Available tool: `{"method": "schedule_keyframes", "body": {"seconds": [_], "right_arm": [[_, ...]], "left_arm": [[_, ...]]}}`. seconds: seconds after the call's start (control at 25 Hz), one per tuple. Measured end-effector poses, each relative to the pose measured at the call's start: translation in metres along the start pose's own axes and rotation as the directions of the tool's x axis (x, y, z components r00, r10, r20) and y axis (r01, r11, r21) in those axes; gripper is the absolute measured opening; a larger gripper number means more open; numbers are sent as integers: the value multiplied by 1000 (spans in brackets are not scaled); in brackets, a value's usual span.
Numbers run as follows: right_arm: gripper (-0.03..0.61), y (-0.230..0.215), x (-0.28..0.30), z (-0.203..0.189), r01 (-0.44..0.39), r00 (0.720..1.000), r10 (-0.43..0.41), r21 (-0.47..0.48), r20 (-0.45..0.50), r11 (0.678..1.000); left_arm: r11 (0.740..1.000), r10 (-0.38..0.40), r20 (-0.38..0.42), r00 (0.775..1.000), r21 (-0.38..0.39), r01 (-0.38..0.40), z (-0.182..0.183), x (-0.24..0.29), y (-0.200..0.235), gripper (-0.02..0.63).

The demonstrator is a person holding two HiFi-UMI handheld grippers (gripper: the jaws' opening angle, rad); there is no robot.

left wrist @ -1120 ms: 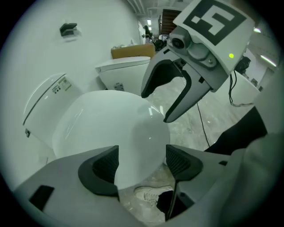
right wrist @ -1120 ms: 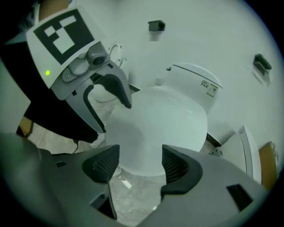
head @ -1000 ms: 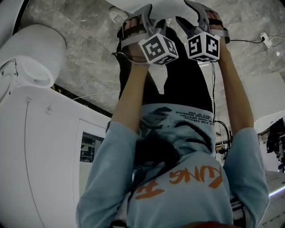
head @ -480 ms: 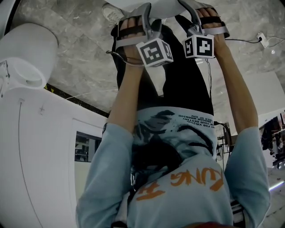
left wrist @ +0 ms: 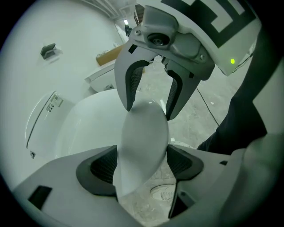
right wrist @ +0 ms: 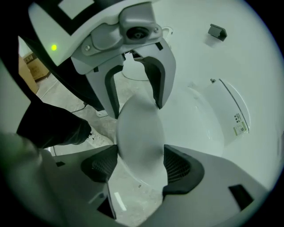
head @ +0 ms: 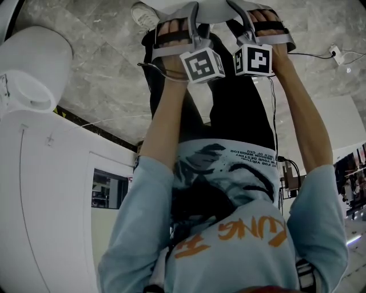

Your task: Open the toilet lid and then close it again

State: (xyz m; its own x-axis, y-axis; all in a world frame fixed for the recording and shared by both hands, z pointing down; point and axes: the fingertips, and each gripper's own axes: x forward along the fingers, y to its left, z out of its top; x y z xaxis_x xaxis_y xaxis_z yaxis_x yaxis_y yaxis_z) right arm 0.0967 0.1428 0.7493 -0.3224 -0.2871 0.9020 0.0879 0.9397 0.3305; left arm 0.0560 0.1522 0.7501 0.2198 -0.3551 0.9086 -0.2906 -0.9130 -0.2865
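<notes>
The white toilet lid [left wrist: 142, 142] stands edge-on between both grippers. In the left gripper view its rim fills the gap of my left gripper [left wrist: 142, 160], both pads against it. My right gripper [right wrist: 141, 166] straddles the same rim [right wrist: 140, 133] from the opposite side; its jaws are closing with the lid between them, pads touching it. Each gripper shows in the other's view, facing it across the lid: the right [left wrist: 148, 103], the left [right wrist: 133, 99]. In the head view both grippers [head: 193, 14] [head: 240, 12] reach to the lid [head: 214, 7] at the top edge, marker cubes side by side.
The toilet body [right wrist: 213, 128] lies behind the lid. A white rounded fixture [head: 31, 63] and a white panel [head: 46, 200] fill the head view's left. Grey marble floor [head: 108, 74], a cable [head: 314, 54], the person's shoe [head: 143, 14], a cardboard box [left wrist: 108, 55].
Both grippers have shifted a little toward the top of the head view and rolled; the right marker cube now faces more squarely. The lid stays between them.
</notes>
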Motion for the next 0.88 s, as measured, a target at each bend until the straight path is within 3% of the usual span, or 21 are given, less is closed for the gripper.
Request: {"method": "schedule_keyframes", "body": {"seconds": [0.24, 0.44, 0.88], "right_arm": [[302, 5, -4, 0, -2, 999, 2, 2, -32, 1000], [253, 3, -15, 4, 18, 1000, -19, -12, -23, 1000], [229, -17, -68, 21, 121, 992, -121, 12, 20, 993]], "left_arm": [[1000, -1, -3, 1000, 3, 1, 1, -2, -3, 360], [999, 52, 16, 999, 12, -53, 2, -9, 3, 360], [990, 141, 79, 987, 0, -141, 14, -51, 24, 343]]}}
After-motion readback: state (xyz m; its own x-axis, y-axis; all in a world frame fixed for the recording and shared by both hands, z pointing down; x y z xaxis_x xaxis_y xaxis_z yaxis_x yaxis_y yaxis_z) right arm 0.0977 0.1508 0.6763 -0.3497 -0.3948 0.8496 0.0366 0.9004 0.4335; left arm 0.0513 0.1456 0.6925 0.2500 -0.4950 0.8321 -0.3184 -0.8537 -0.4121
